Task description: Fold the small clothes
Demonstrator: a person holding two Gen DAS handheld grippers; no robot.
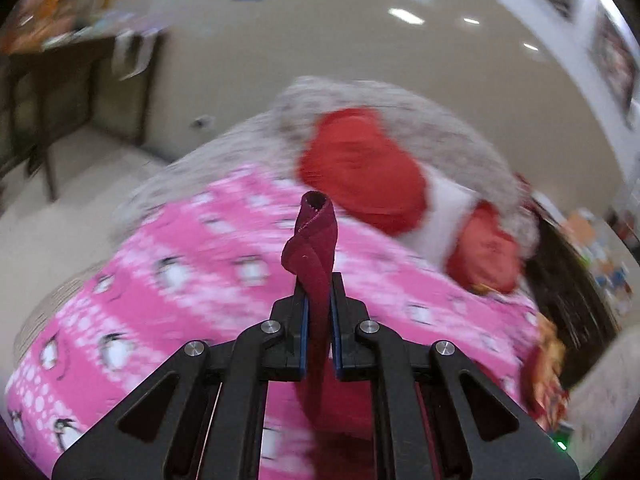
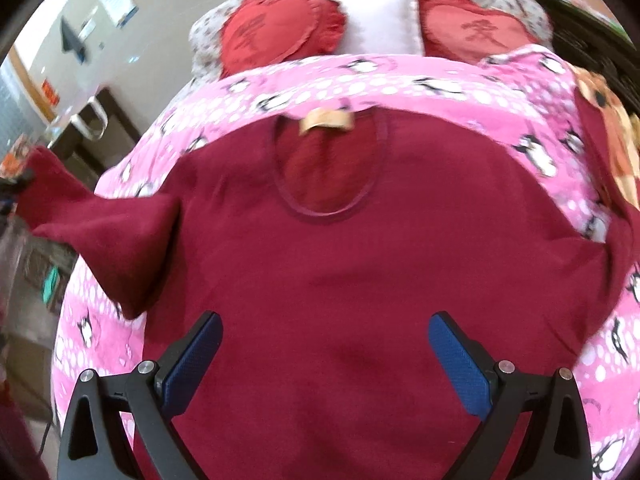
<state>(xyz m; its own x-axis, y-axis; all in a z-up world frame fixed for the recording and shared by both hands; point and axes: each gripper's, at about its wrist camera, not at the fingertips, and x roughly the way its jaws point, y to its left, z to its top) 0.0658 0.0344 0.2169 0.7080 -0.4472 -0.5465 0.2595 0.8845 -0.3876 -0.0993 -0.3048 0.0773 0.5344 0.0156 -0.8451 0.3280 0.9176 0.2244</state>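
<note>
My left gripper [image 1: 318, 312] is clamped on the maroon shirt's [image 2: 340, 260] left sleeve cuff [image 1: 316, 216]; the shirt lies flat on the penguin blanket [image 2: 400, 80], directly beneath my spread-open right gripper [image 2: 325, 344].
</note>
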